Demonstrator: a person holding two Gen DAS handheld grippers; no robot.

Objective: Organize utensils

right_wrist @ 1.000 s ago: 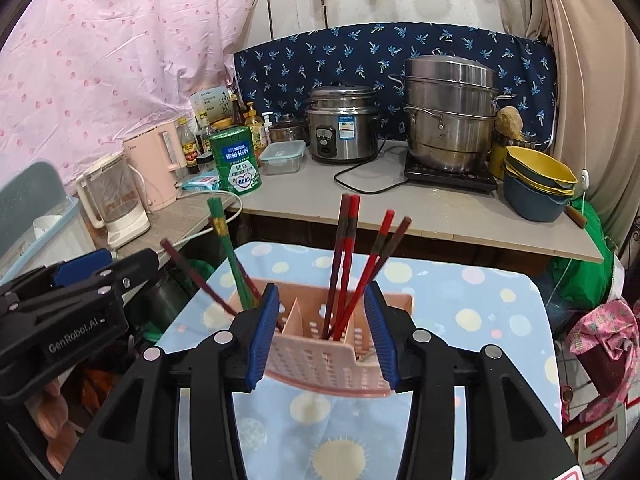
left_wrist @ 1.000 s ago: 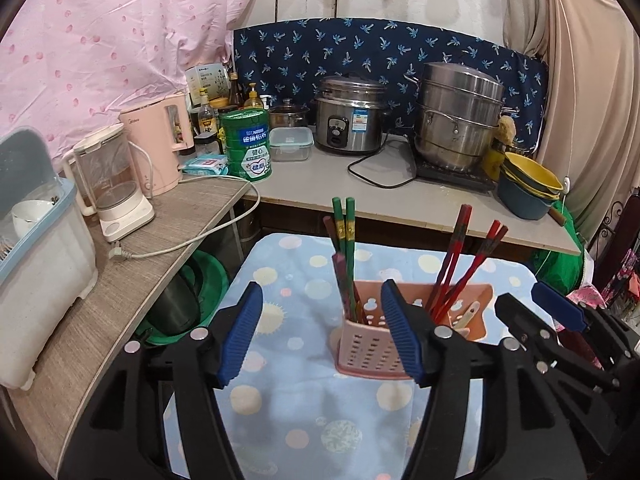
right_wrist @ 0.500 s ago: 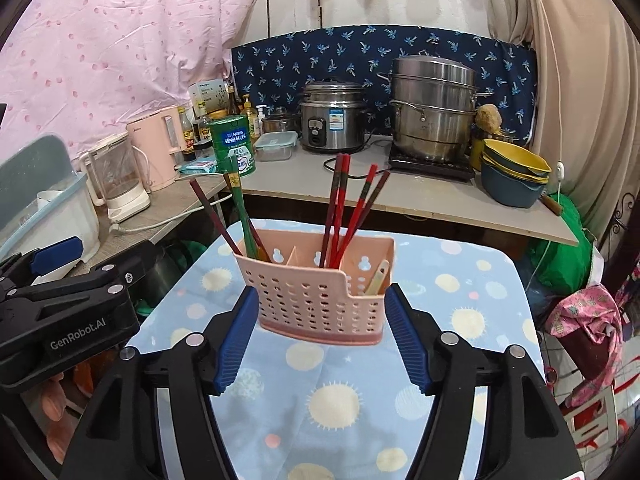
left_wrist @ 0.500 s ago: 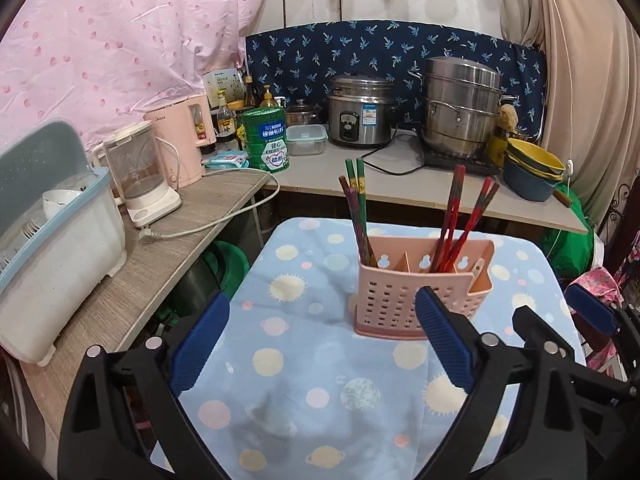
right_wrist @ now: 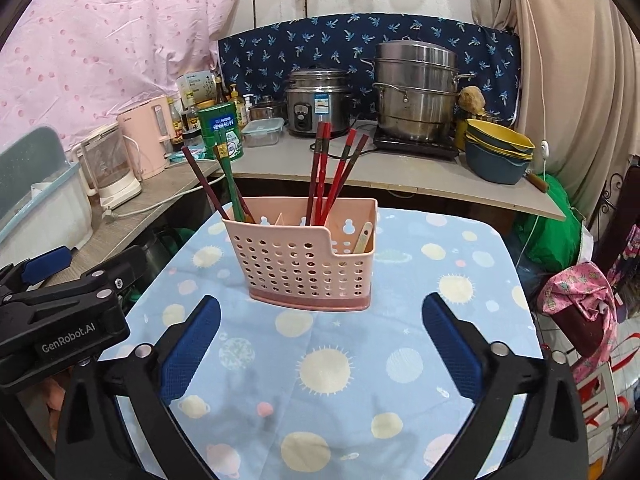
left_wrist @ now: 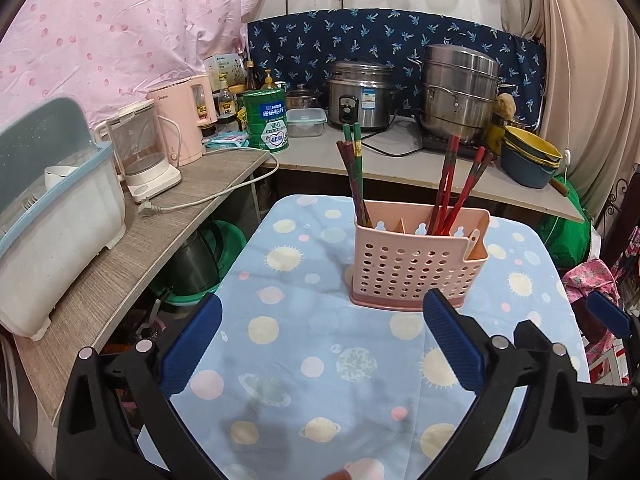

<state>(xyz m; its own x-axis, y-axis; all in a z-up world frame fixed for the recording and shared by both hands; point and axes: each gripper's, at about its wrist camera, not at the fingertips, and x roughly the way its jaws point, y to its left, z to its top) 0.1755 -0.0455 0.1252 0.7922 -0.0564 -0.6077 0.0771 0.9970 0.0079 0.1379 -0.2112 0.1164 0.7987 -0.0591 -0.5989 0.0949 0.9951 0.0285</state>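
A pink perforated utensil holder (left_wrist: 416,264) stands upright on the blue planet-print tablecloth (left_wrist: 280,320). Green and dark chopsticks (left_wrist: 354,160) lean in its left compartment and red chopsticks (left_wrist: 448,184) in the middle one. A pale utensil (right_wrist: 362,238) rests in the right compartment. My left gripper (left_wrist: 322,300) sits in front of the holder's left side. Its jaws are opening wide, with nothing between them. My right gripper (right_wrist: 320,312) faces the holder (right_wrist: 304,264) head-on and short of it. Its jaws are also opening, and only cloth shows between the blue pads.
Behind the table runs a counter (left_wrist: 400,164) with a rice cooker (left_wrist: 360,94), a steel steamer (left_wrist: 460,88), stacked bowls (left_wrist: 528,156) and a green tin (left_wrist: 268,120). A kettle (left_wrist: 144,152) and dish rack (left_wrist: 52,216) stand on the left shelf. A pink bag (right_wrist: 580,308) hangs on the right.
Both grippers have drawn back from the holder toward the table's near edge. Their jaws have spread much wider. The holder now stands beyond the fingertips instead of between them.
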